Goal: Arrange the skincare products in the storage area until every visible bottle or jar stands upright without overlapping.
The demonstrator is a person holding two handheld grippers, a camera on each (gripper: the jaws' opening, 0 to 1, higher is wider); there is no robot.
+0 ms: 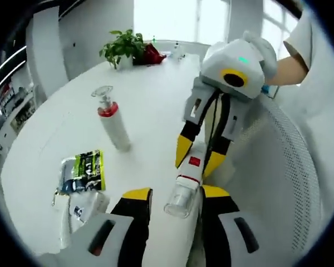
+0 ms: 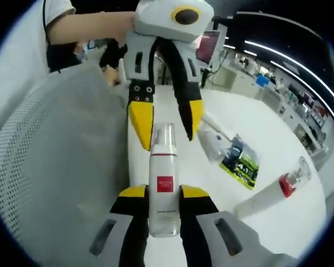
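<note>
A smooth white rounded table [image 1: 150,105] is carrying the items in a bright room with windows, and a grey perforated mesh surface [image 2: 50,167], curved like a chair back, is standing along the table's edge. The right hand-held gripper [image 2: 164,194] is clamping a slim cylindrical white bottle with a red square label [image 2: 165,186] between its yellow-tipped black jaws, the clear domed cap pointing away from the camera. The left hand-held gripper [image 1: 175,194] is sitting with its jaws parted on either side of that bottle's clear cap [image 1: 182,201]; whether the jaws are touching it cannot be told. A second white bottle with a red collar and clear cap [image 1: 111,119] is standing on the table, well apart from the held bottle. Nearby, a flat glossy sachet printed in green and black [image 1: 86,169] is lying on the table beside a translucent crinkled packet [image 1: 80,208]. A leafy potted plant [image 1: 123,47] is sitting at the far rim next to a red object [image 1: 151,54].
</note>
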